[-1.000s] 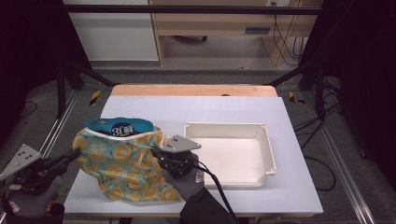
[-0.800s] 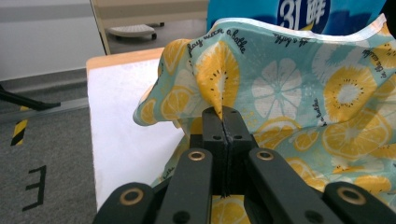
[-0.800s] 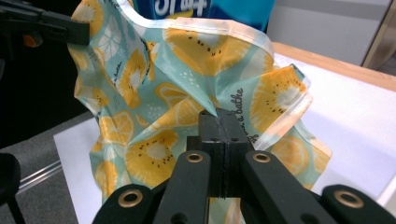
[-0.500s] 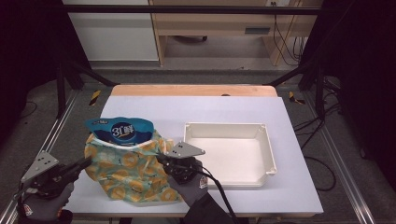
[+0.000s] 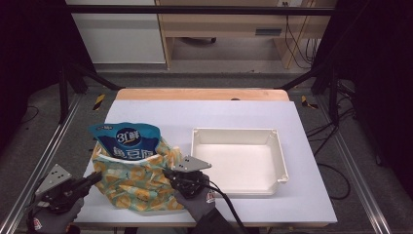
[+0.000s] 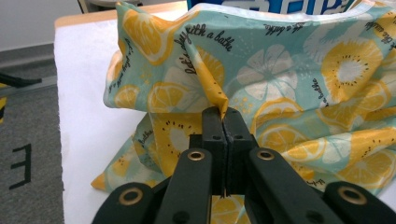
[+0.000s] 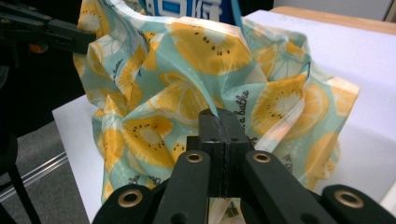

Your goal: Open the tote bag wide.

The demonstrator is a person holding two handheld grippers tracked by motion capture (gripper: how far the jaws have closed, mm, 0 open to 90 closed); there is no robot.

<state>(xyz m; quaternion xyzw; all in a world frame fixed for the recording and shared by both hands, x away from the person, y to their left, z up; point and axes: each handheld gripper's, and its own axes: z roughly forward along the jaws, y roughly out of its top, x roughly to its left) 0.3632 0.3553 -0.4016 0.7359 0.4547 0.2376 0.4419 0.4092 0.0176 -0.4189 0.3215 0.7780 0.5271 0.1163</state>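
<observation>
A teal cloth bag with a yellow lemon print (image 5: 134,178) lies at the table's front left, and a blue snack packet (image 5: 126,144) sticks up out of its mouth. My left gripper (image 5: 95,176) is shut on a fold at the bag's left side (image 6: 223,112). My right gripper (image 5: 171,176) is shut on the bag's right side (image 7: 218,114). In the right gripper view the left gripper (image 7: 46,32) appears as a dark bar at the upper left. The lemon bag (image 6: 280,74) and the blue packet (image 6: 275,5) stand behind the left jaws, as do the bag (image 7: 196,70) and packet (image 7: 187,9) behind the right jaws.
A shallow white tray (image 5: 280,156) sits right of the bag, with nothing in it. The white table top (image 5: 204,114) has bare room behind and to the right. Metal frame rails run along both sides, with a wooden strip at the far edge.
My left gripper has come in from off the table's left edge and closed on the bag's left side. The bag now stands more bunched and upright.
</observation>
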